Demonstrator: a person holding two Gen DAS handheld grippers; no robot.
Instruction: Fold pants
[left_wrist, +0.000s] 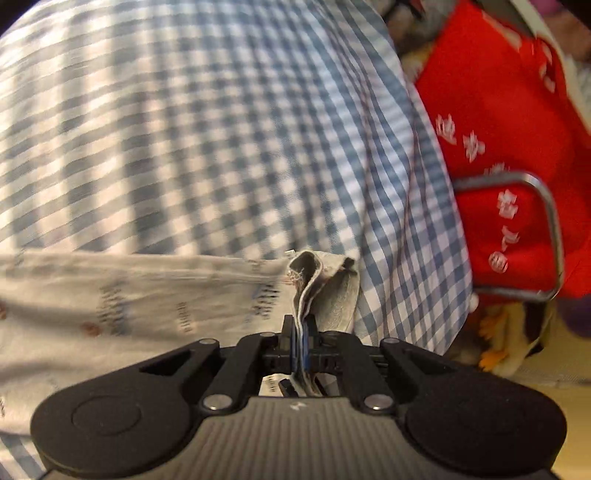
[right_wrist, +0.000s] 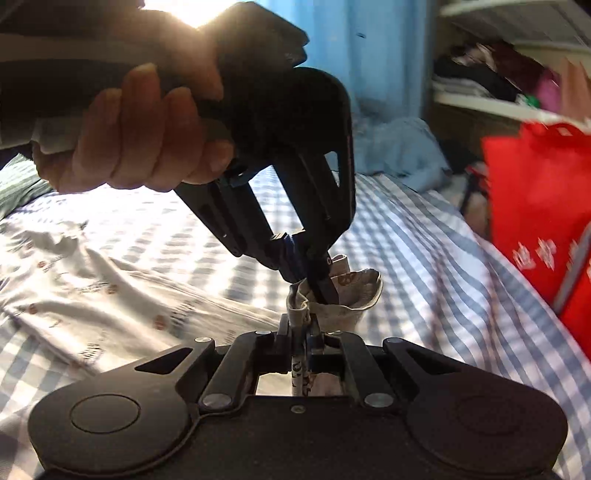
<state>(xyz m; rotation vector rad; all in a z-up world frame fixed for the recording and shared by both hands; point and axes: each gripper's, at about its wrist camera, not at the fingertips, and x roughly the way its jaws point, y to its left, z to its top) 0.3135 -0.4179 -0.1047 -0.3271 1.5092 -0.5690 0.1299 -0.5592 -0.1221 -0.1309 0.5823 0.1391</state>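
We hold the pants (right_wrist: 92, 295) with both grippers at one bunched end of the cloth, close to the right edge of the bed (right_wrist: 443, 266). The rest of the pale printed fabric lies spread toward the left side of the checked sheet.

The left gripper (left_wrist: 302, 325) is closed tight on a folded edge of the pants, and the cloth stands up between its jaws. The right gripper (right_wrist: 301, 328) is also closed on the same bunch, just beside the left one; in the right wrist view the tips of the left gripper nearly touch the cloth that the right one pinches.

We judge some risks from here. Both grips take only a small piece of edge, so a strong pull could let the thin fabric slip out. Because the two grippers are so near, they may knock each other when we separate them. The bunch may hold more than one layer, so the fold could come out crooked. The red bag (right_wrist: 535, 206) stands near this edge, and a wide swing may catch it.
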